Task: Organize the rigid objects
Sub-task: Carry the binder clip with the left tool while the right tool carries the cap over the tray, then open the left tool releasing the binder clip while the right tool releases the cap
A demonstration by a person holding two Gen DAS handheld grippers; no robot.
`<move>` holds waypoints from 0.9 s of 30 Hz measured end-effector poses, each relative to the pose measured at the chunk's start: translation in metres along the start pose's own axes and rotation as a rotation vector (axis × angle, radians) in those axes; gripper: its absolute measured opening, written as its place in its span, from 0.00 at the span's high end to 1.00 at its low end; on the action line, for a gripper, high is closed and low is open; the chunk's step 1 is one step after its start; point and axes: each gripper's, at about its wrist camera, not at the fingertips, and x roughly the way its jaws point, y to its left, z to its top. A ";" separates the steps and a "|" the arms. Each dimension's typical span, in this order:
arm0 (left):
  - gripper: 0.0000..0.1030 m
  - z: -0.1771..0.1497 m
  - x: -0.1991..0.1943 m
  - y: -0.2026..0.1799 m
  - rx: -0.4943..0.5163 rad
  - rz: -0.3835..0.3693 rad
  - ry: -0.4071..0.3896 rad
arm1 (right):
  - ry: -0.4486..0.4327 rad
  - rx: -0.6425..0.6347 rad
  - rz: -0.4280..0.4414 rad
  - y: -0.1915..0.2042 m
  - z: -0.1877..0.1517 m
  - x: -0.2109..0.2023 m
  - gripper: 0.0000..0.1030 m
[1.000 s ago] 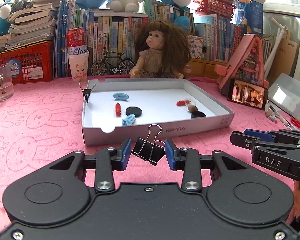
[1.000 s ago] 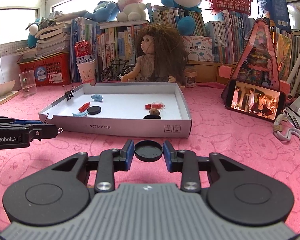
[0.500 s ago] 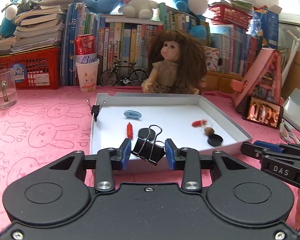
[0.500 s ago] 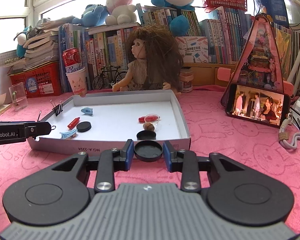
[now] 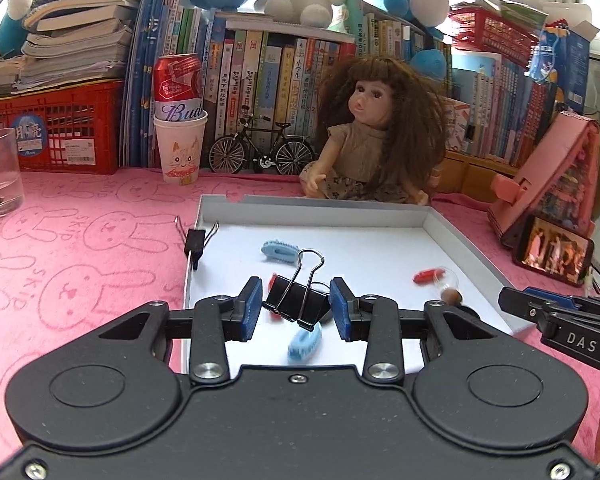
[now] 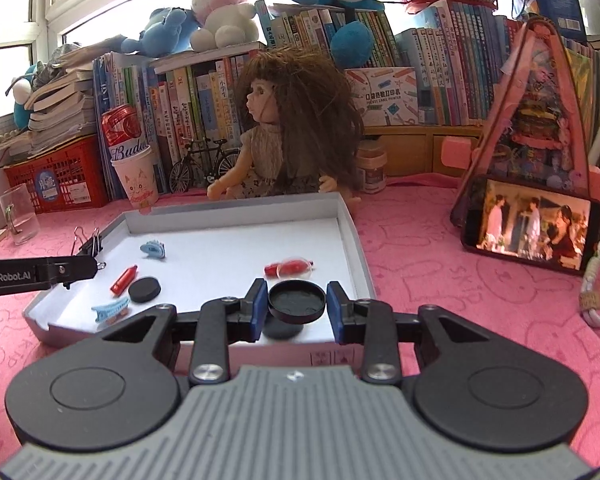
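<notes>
You are carrying both loads in over the near edge of the white tray [image 5: 466, 236], where a second ago they were hanging short of it above the pink cloth [image 5: 72, 264]. Your left gripper [image 5: 296, 308] is clenching the black binder clip [image 5: 294, 306], now above the floor near the front left corner, over a pale blue hair clip [image 5: 305, 343]. Your right gripper [image 6: 297, 305] is gripping the black round lid [image 6: 297, 300] edge to edge, just past the near wall and above another black disc [image 6: 282, 330]. Both pieces are reaching the collecting place, so releasing looks like the next step. A second binder clip [image 5: 195, 242] is sitting clamped on the left wall.
</notes>
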 end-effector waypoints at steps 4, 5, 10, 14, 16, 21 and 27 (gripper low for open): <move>0.66 0.012 0.019 0.002 -0.028 0.005 0.019 | 0.004 0.027 0.010 -0.002 0.013 0.016 0.64; 0.66 0.014 0.024 0.003 -0.033 0.006 0.022 | 0.008 0.035 0.011 -0.003 0.016 0.020 0.64; 0.66 0.020 0.048 0.002 -0.027 0.002 0.046 | 0.017 0.058 0.022 -0.006 0.027 0.042 0.64; 0.66 0.023 0.068 0.003 -0.045 0.003 0.070 | 0.016 0.076 0.033 -0.008 0.031 0.059 0.64; 0.66 0.024 0.076 0.004 -0.050 0.001 0.076 | 0.013 0.080 0.043 -0.009 0.032 0.066 0.64; 0.66 0.030 0.095 0.002 -0.042 0.005 0.095 | 0.009 0.043 0.042 -0.004 0.036 0.082 0.64; 0.66 0.032 0.106 -0.002 -0.033 0.032 0.113 | 0.035 0.041 0.032 -0.003 0.037 0.101 0.64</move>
